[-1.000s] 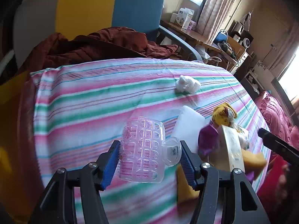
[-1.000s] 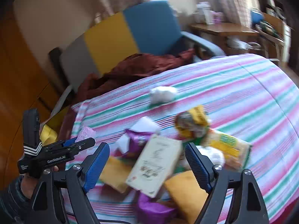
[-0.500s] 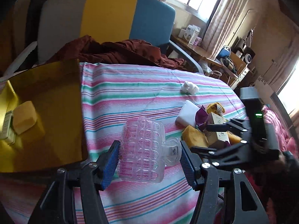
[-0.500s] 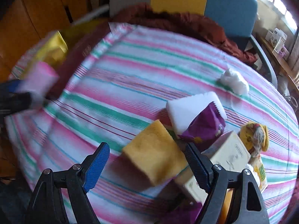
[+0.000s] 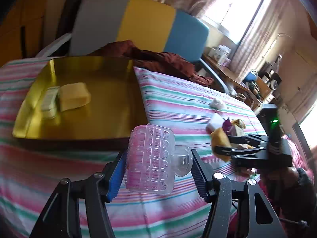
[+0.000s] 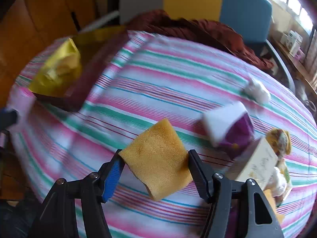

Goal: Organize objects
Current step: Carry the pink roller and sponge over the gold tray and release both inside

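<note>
My left gripper [image 5: 158, 168] is shut on a clear pink plastic roller case [image 5: 151, 158], held above the striped cloth near the front edge of the gold tray [image 5: 111, 123]. The tray holds a yellow sponge [image 5: 74, 96] and a small white box [image 5: 49, 101]. My right gripper [image 6: 155, 168] is shut on a yellow sponge [image 6: 156, 158] and holds it above the cloth. It also shows in the left wrist view [image 5: 223, 150], right of the case. The pile has a white block [image 6: 221, 121], a purple packet [image 6: 239, 136] and a cream box [image 6: 255, 162].
A white crumpled wad [image 6: 257, 91] lies on the striped cloth [image 6: 168, 91]. A dark red garment [image 5: 158, 59] lies on the grey, yellow and blue chair [image 5: 142, 23] behind. A yellow wrapped item [image 6: 281, 138] sits at the pile's right.
My right gripper has closed on the yellow sponge and lifted it from the pile. My left gripper has swung left toward the gold tray, still holding the case.
</note>
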{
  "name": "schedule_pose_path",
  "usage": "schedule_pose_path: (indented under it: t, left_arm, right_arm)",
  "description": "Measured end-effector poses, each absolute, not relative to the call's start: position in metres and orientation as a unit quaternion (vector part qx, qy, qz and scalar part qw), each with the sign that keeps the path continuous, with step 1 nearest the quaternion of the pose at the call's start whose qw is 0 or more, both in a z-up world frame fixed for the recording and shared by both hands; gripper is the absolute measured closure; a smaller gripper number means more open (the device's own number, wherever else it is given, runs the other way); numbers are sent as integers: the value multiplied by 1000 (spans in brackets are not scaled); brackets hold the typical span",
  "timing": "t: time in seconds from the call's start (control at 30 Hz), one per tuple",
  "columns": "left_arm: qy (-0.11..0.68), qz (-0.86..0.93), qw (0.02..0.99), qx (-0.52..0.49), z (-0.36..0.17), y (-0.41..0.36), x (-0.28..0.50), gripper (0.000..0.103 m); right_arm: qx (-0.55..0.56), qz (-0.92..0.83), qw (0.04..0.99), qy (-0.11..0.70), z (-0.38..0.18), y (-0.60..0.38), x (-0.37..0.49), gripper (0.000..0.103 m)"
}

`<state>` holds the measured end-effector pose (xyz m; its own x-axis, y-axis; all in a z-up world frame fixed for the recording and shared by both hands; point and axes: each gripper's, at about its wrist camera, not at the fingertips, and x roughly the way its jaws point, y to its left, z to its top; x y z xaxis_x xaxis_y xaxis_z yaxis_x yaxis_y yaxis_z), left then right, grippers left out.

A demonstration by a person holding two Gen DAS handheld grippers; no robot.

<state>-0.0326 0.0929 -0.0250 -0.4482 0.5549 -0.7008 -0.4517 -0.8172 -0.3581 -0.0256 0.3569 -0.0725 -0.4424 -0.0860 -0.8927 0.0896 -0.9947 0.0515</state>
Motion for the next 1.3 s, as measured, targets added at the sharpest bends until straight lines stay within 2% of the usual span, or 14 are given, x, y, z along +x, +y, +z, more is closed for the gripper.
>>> schedule_pose_path:
  t: [0.4, 0.83, 1.3]
  left_arm:
    - [-99, 873, 238, -414, -21, 25, -39, 41]
    - [-89, 899, 187, -386, -4, -18, -81, 41]
    - [-73, 917, 153, -360, 7, -15, -145, 40]
  right_arm:
    - [488, -858, 161, 12, -33, 251, -27, 38]
    - [475, -865, 161, 15, -25, 207, -69, 37]
    - [458, -875, 158, 7, -25, 183, -120, 36]
